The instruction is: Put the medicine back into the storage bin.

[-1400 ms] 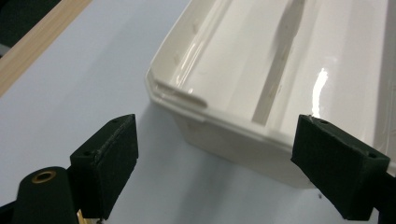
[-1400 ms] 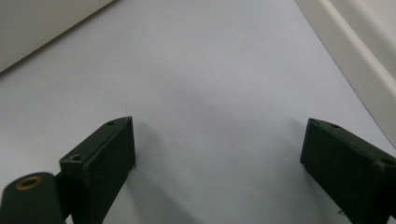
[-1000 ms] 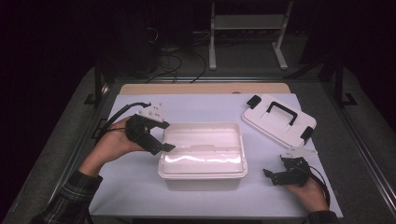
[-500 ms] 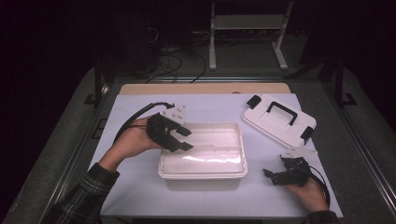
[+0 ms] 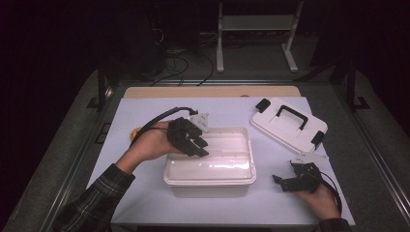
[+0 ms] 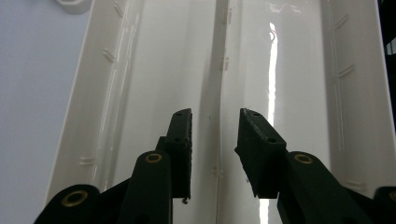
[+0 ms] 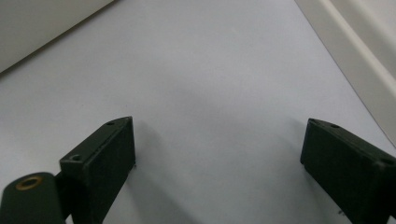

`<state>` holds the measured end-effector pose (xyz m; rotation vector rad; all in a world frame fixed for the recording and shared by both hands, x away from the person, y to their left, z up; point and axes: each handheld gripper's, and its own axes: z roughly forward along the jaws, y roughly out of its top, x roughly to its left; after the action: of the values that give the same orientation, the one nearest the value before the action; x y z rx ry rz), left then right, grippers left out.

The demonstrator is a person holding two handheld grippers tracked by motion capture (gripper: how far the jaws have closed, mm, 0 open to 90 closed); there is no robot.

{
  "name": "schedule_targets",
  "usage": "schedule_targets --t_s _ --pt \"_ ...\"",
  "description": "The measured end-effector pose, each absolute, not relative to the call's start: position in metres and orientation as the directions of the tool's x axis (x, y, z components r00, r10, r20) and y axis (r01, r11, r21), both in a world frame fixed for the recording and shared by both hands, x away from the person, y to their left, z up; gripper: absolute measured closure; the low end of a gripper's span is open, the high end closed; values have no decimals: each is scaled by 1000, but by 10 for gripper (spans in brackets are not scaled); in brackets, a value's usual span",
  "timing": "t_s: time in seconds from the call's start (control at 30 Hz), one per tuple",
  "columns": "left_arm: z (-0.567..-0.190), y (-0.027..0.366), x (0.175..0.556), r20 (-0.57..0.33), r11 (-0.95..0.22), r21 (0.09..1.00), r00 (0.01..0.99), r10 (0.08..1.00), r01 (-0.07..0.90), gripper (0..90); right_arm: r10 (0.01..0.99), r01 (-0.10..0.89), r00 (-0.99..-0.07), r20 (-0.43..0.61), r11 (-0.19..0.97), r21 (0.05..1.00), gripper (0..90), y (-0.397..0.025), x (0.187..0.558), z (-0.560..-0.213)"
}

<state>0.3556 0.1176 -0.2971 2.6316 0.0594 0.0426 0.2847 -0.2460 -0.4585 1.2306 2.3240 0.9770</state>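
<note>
Dark room, pale table (image 5: 145,116); lid (image 5: 289,124) already off, lying well apart. Left gripper (image 6: 215,140) hangs over the open white bin (image 5: 211,177), jaws parted, grasping nothing. Right gripper (image 5: 286,181) rests wide apart beside it.

The room lies in near darkness — only the table (image 5: 145,203) is lit, its pale lilac-grey sheet bright under a light from above. A strip of bare wood (image 5: 208,91) shows along the far edge of the sheet. The table stands inside a dark metal frame (image 5: 372,145), with grey floor (image 5: 58,159) visible on either side. Beyond the far edge, a white metal stand (image 5: 254,29) with two legs rises from the floor, and black cables (image 5: 186,65) lie in loose coils beside it. The wall behind is lost in shadow — no window can be made out.
</note>
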Motion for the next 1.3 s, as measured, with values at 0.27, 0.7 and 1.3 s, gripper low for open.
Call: schedule_targets --t_s 0.27,0.7,1.3 --pt "-301 99 360 -7 -914 404 999 41 40 732 822 592 -570 25 389 706 92 -246 285 -458" --pt "-305 84 360 -19 -945 328 1000 9 14 869 822 592 -570 25 389 706 92 -246 285 -458" --pt "-301 84 359 -29 -939 343 999 24 32 888 822 592 -569 26 388 706 92 -246 285 -458"
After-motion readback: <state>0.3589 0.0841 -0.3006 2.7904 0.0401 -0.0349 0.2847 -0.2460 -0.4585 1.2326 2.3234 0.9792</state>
